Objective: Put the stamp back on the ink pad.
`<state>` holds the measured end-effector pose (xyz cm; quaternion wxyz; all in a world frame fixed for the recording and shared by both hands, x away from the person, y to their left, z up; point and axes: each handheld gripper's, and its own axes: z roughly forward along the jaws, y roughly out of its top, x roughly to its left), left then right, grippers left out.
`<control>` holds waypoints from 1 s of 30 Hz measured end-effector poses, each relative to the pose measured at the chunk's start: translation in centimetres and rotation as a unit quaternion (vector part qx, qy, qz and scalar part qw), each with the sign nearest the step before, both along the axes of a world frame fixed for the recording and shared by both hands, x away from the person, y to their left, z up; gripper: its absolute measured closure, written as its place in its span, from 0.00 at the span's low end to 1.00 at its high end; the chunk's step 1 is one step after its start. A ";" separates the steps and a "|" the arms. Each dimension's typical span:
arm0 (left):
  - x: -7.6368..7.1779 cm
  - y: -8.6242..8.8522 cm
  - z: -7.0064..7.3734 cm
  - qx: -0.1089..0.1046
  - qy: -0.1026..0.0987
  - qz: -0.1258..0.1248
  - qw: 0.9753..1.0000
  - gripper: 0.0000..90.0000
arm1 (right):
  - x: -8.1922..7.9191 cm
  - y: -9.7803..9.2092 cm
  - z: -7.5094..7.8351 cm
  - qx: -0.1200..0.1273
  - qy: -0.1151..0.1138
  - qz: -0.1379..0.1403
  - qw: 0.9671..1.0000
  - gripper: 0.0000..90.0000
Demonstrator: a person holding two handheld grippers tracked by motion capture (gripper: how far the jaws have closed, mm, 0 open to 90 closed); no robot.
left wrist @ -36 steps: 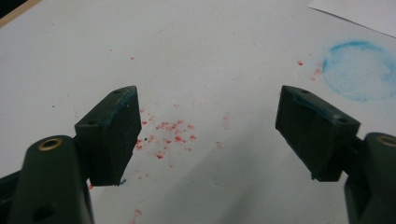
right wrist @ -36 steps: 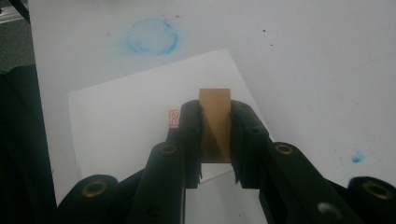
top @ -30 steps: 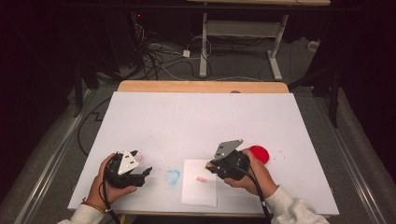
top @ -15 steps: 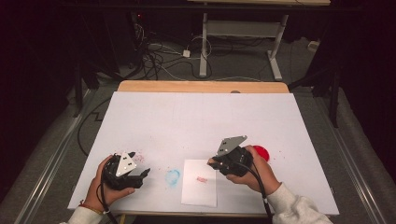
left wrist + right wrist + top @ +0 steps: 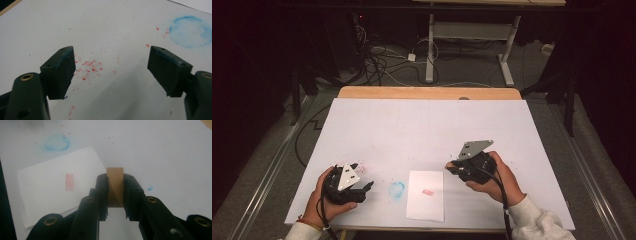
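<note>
From above, the paper sheet (image 5: 426,195) lies near the table's (image 5: 427,125) front edge, with lots of bare room behind. The left gripper (image 5: 368,187) rests beside a blue ring (image 5: 396,189).

The left gripper view shows its jaws wide apart, holding nothing, over red specks (image 5: 90,68).

The right gripper view shows the right gripper (image 5: 116,195) squeezing a wooden stamp (image 5: 115,186), with the red stamp mark (image 5: 69,182) on the sheet just left of it.

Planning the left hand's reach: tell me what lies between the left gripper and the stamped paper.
In the high view, a blue ring stain on the table lies between the left gripper and the paper.
</note>
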<state>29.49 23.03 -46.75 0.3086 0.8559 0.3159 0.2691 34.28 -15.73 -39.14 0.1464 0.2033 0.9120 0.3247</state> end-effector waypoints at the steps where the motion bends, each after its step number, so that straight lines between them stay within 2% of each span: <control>1: 0.0 0.0 0.0 0.000 0.000 0.001 1.000 0.24 | 0.0 -0.2 0.1 0.003 -0.001 -0.004 1.000 0.84; 17: 0.2 -0.2 0.0 -0.003 0.001 -0.003 1.000 0.24 | 0.2 -2.9 1.1 0.002 -0.017 -0.040 0.999 0.84; 30: 0.3 -0.4 0.1 -0.002 0.001 -0.005 1.000 0.24 | 0.2 -5.4 1.1 -0.004 -0.017 -0.078 0.997 0.84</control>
